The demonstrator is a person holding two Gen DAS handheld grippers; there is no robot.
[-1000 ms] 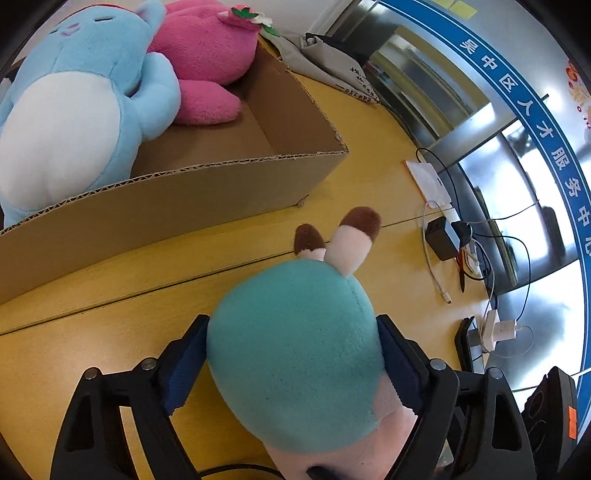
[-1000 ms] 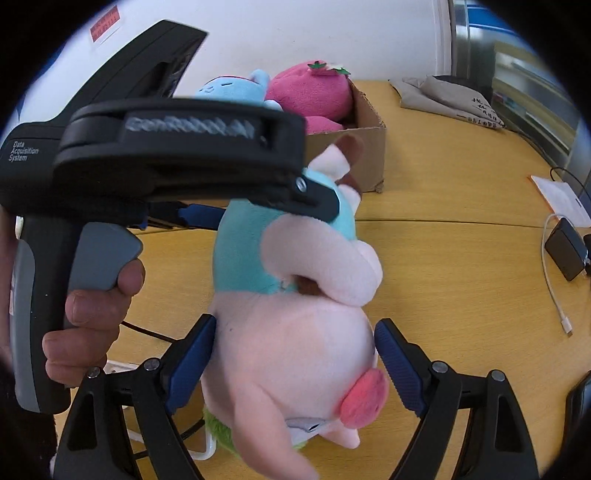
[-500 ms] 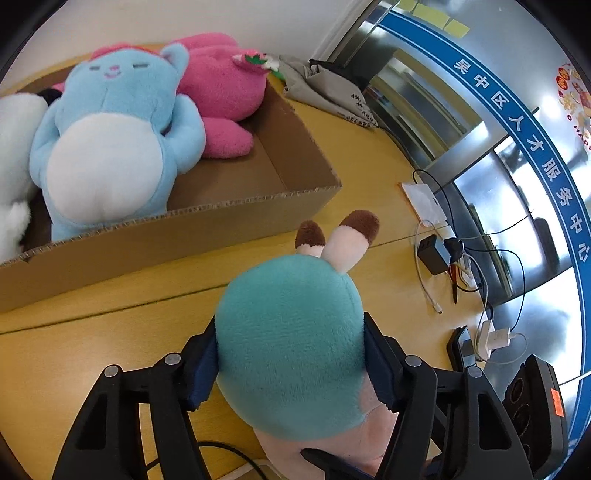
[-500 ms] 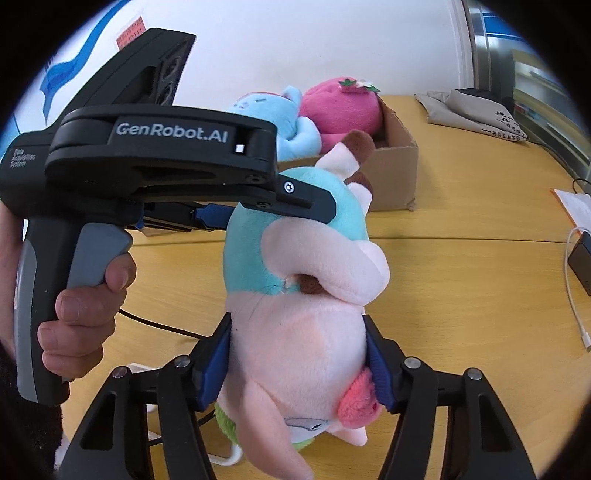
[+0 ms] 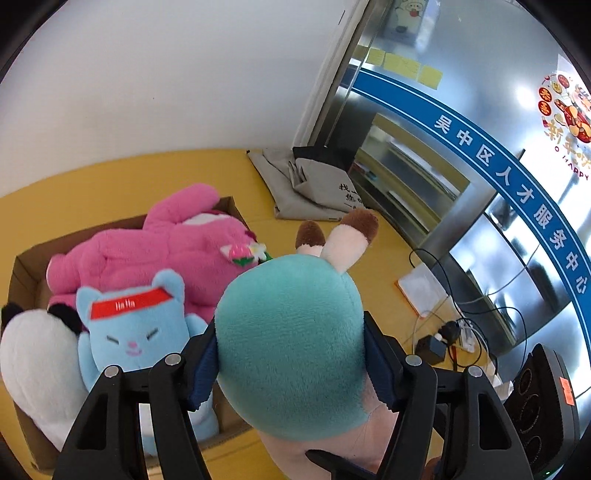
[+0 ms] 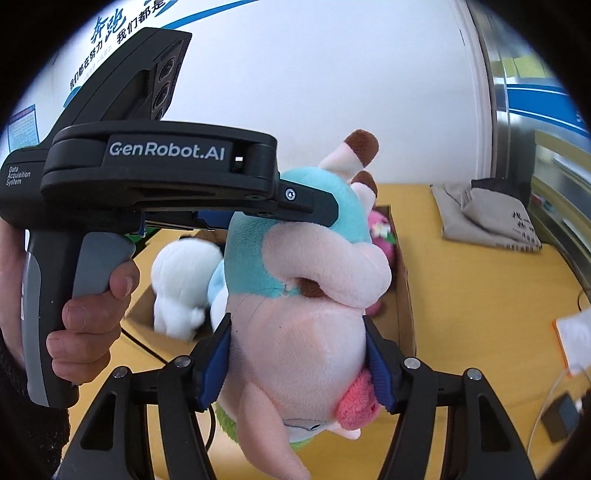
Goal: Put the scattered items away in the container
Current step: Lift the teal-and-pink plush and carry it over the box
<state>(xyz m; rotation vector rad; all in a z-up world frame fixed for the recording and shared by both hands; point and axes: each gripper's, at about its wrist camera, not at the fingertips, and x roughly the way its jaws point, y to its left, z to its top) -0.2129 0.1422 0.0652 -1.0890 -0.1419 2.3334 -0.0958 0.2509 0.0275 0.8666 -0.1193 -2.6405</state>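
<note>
Cardboard box (image 5: 26,266) holds pink (image 5: 166,243), blue (image 5: 133,332), white plushes (image 5: 33,362).

Yellow tabletop (image 5: 110,177) runs back to plain white wall (image 5: 166,74). Right of wall: metal-framed glass partition (image 5: 424,177) crossed by blue band with white Chinese characters (image 5: 517,192), strong glare on panes. Yellow sticky notes (image 5: 402,66) above band. Red festive decal (image 5: 565,107) further right, wording hard to read. Blue-lettered banner (image 6: 122,33) high on wall.
</note>
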